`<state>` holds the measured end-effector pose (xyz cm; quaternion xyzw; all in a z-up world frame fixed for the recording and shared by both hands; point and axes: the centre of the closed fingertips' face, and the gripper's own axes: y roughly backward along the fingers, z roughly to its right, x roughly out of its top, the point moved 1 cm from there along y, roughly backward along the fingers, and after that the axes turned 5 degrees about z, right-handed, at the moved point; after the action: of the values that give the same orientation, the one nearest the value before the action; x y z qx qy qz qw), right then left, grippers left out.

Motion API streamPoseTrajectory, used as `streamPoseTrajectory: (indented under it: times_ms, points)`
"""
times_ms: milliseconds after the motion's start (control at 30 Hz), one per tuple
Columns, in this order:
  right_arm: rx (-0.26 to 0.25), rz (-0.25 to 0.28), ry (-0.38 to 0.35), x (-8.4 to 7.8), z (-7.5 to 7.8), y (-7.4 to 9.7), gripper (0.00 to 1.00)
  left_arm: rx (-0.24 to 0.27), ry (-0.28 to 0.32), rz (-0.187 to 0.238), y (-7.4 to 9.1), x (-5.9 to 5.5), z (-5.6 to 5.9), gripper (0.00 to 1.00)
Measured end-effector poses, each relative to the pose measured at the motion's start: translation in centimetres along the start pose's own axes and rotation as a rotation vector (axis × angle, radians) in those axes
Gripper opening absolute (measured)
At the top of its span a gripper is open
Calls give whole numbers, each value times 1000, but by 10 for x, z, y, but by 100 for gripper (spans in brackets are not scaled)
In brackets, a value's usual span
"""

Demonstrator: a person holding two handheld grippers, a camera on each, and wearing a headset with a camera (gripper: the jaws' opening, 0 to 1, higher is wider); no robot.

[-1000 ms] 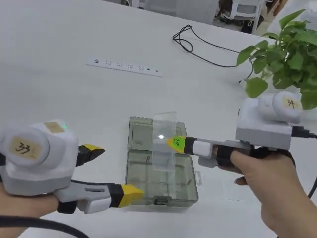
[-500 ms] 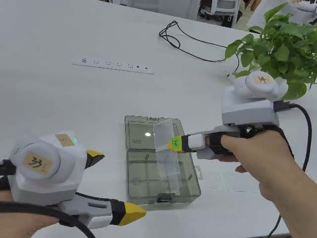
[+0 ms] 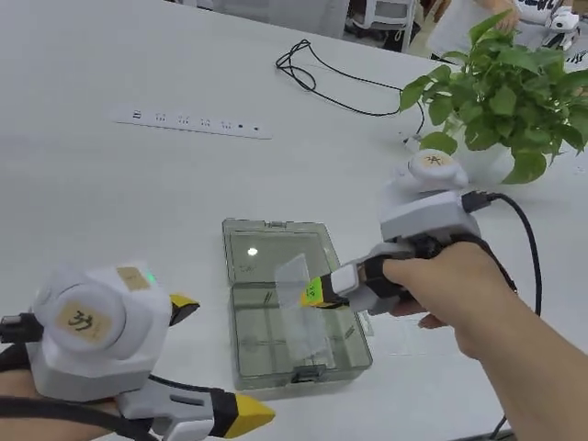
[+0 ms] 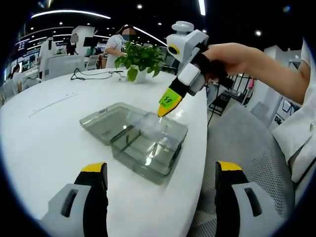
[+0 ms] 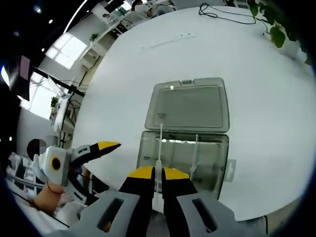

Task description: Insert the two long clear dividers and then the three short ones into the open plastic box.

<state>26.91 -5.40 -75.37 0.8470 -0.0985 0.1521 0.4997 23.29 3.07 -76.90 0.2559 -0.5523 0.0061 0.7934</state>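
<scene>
Your thin clear plastic divider (image 3: 294, 276) nearly vanishes against the open smoky-grey plastic box (image 3: 266, 241) under it, so you cannot tell whether its lower edge touches the floor or a slot. In your right gripper view it is a mere edge-on line, its near end hidden between the pinched jaws of your right gripper (image 5: 154, 175). A second faint line (image 5: 195, 148) beside it is too thin to name. The head view's bottom edge cuts off your left gripper (image 3: 216, 360)
</scene>
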Motion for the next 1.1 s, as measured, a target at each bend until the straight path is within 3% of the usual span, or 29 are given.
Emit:
streamPoseTrajectory:
  times_ms: [200, 567, 1100]
  points:
    - [-10, -39, -11, -3, 6, -9, 6, -12, 7, 9, -3, 1, 1, 92]
    - [-24, -41, -25, -6, 11, -20, 6, -9, 27, 10, -3, -2, 0, 92]
    - [-49, -38, 24, -7, 13, -27, 6, -9, 38, 6, -5, -2, 2, 91]
